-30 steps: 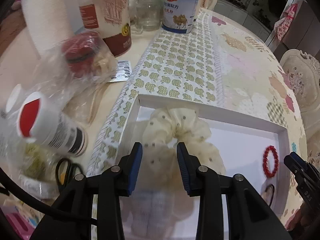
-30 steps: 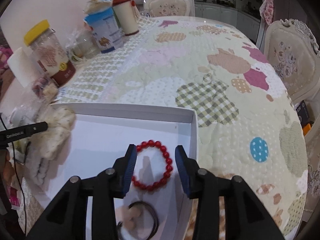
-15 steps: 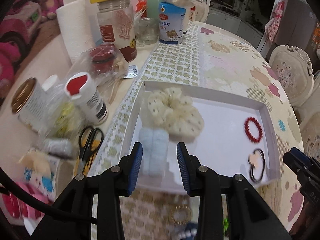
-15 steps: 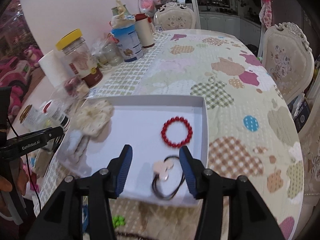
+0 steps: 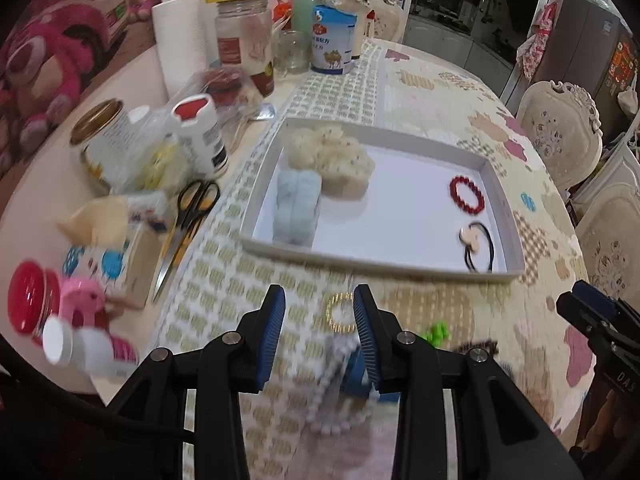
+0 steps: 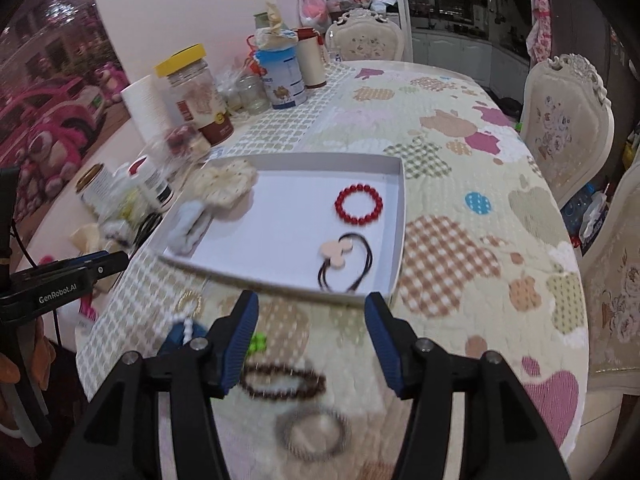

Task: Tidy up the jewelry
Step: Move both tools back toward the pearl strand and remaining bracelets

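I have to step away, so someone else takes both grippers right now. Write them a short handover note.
Left hand-held gripper: open, empty, over the gold ring bracelet and white bead strand on the cloth.
Right hand-held gripper: open, empty, above the dark brown bead bracelet and grey elastic band.
Done, in the white shallow tray: cream scrunchie, pale blue scrunchie, red bead bracelet, black hair tie with pink charm.
Left: the loose pieces on the cloth, including a small green item, blurred.

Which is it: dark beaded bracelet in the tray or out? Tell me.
Out. The dark beaded bracelet lies on the tablecloth, nearer the camera than the white tray.
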Available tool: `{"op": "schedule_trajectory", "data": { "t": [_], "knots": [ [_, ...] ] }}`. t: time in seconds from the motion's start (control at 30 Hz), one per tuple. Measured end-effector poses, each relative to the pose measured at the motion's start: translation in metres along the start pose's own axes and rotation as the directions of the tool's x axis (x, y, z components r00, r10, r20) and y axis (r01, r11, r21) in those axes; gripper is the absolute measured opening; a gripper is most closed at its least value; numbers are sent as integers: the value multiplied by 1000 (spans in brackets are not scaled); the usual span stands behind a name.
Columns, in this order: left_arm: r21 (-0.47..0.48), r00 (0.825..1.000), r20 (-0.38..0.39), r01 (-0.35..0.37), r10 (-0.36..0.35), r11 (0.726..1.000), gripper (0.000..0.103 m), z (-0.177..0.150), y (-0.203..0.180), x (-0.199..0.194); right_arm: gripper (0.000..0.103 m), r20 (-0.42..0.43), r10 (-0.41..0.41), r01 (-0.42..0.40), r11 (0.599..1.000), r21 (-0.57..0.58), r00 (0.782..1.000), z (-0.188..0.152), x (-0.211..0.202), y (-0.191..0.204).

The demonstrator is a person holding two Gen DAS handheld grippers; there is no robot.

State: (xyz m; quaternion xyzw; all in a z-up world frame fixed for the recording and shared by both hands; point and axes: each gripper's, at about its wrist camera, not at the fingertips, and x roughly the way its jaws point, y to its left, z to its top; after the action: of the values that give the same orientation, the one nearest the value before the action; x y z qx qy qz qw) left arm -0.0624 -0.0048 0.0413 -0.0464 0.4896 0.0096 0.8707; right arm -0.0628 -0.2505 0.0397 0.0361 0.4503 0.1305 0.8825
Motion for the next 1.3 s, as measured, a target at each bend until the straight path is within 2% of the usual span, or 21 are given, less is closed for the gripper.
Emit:
{"op": "schedule_trajectory", "data": {
  "t": [0.2, 0.47, 0.83, 1.3],
  "knots": [
    [-18, 1000, -27, 6, -6, 1000, 24, -31, 4, -12, 58, -5, 16, -16, 1000, -25, 1000, -24, -19, 4],
    [-29, 998, -63, 19, -20, 999, 24, -57, 6, -12, 58, -10, 36, -37, 998, -59, 999, -38, -32, 10],
    [-45, 998, -61, 14, -16, 999, 24, -60, 13, -12, 58, -28, 53, -55, 996, -72, 998, -41, -29, 15],
    [35, 991, -82, 112, -109, 993, 25, -51, 13, 7, 59, -53, 53, -56, 997, -51, 997, -39, -15, 13]
  ]
}}
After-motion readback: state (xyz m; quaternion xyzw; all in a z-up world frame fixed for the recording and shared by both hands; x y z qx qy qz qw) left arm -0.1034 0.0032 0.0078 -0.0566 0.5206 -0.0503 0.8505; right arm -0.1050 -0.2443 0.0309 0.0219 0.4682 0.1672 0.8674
